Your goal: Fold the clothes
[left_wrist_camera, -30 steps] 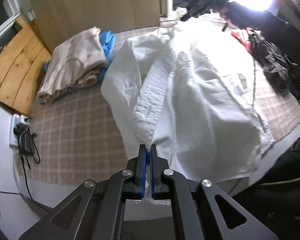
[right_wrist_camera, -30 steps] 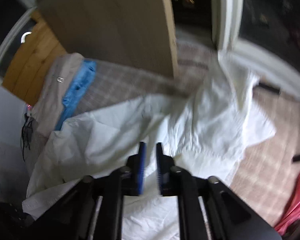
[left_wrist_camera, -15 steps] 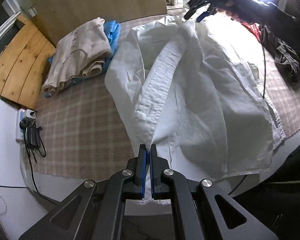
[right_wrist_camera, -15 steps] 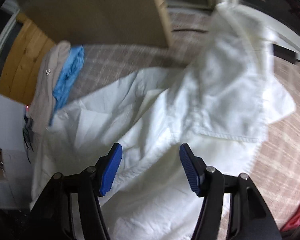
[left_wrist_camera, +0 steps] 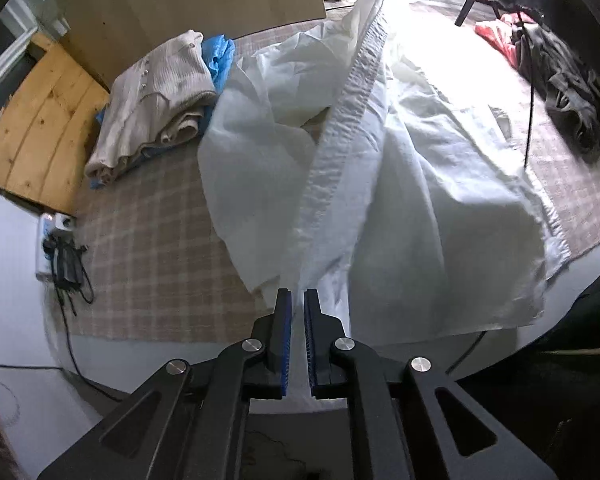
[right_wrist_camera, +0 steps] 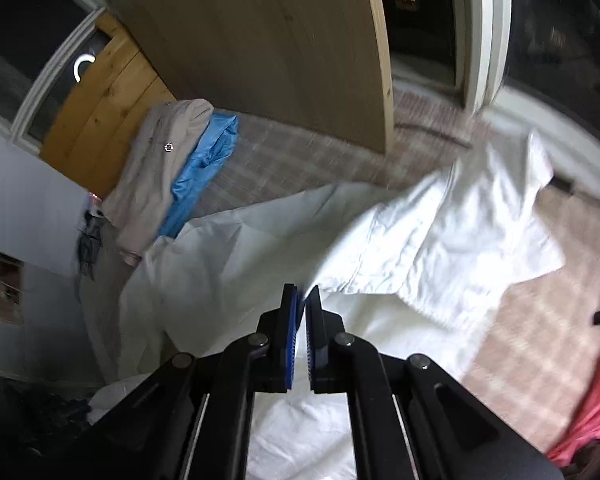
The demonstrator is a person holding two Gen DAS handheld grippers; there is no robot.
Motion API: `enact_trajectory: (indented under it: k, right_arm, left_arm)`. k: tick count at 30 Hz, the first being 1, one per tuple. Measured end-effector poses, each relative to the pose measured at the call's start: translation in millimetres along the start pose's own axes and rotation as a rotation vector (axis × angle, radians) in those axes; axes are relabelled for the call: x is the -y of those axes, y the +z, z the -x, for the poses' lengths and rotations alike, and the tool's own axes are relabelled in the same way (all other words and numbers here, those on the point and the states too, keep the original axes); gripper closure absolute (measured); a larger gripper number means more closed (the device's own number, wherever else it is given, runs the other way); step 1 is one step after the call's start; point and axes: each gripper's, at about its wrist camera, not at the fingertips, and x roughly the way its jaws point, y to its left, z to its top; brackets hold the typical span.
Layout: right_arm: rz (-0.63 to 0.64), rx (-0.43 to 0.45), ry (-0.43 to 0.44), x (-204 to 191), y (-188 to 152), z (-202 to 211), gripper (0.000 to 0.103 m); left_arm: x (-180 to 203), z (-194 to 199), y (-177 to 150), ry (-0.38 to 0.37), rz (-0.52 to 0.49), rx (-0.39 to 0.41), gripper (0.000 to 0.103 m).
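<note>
Crumpled matt cotton of a white shirt [left_wrist_camera: 412, 168] lies on a coarse woven plaid cloth [left_wrist_camera: 148, 240]. At ten o'clock, a ribbed beige knit [left_wrist_camera: 156, 92] tops smooth blue fabric [left_wrist_camera: 220, 56], beside bare grainy pine planks [left_wrist_camera: 40, 128]. The left gripper [left_wrist_camera: 294, 308] is matt black plastic with bright metal screws.
</note>
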Motion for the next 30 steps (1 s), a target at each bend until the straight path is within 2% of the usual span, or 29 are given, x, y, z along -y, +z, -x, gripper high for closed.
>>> enact_trajectory:
  k: [3, 5, 7, 9, 10, 13, 18, 23, 26, 30]
  right_arm:
    - [0.035, -0.003, -0.046, -2, -2, 4, 0.099]
    - [0.038, -0.013, -0.052, 0, -2, 2, 0.099]
    - [0.040, -0.021, -0.064, 3, -3, 1, 0.099]
    - [0.059, -0.030, -0.091, 2, -6, 1, 0.099]
    - [0.068, -0.033, -0.112, 3, -7, 1, 0.099]
    - [0.080, -0.046, -0.154, 10, -12, -2, 0.099]
    - [0.098, -0.068, -0.221, 21, -18, -8, 0.099]
    - [0.107, -0.096, -0.237, 20, -20, -22, 0.099]
    - [0.103, -0.104, -0.239, 18, -20, -26, 0.099]
    - [0.087, -0.103, -0.237, 18, -16, -28, 0.099]
  left_arm:
    - [9, 3, -2, -0.051, 0.015, 0.017, 0.102]
    - [20, 1, -3, -0.036, -0.024, 0.027, 0.102]
    - [22, -2, -3, -0.038, -0.048, 0.040, 0.094]
    - [17, -10, -4, -0.018, -0.065, 0.035, 0.068]
    - [13, -16, -5, 0.000, -0.068, 0.025, 0.066]
    - [-3, -41, -15, -0.007, -0.045, -0.033, 0.068]
    - [-10, -75, -27, -0.047, -0.044, -0.092, 0.068]
    - [-24, -91, -17, -0.085, 0.003, -0.086, 0.069]
    - [-25, -100, -13, -0.115, -0.004, -0.109, 0.087]
    - [-23, -100, -14, -0.134, -0.010, -0.127, 0.100]
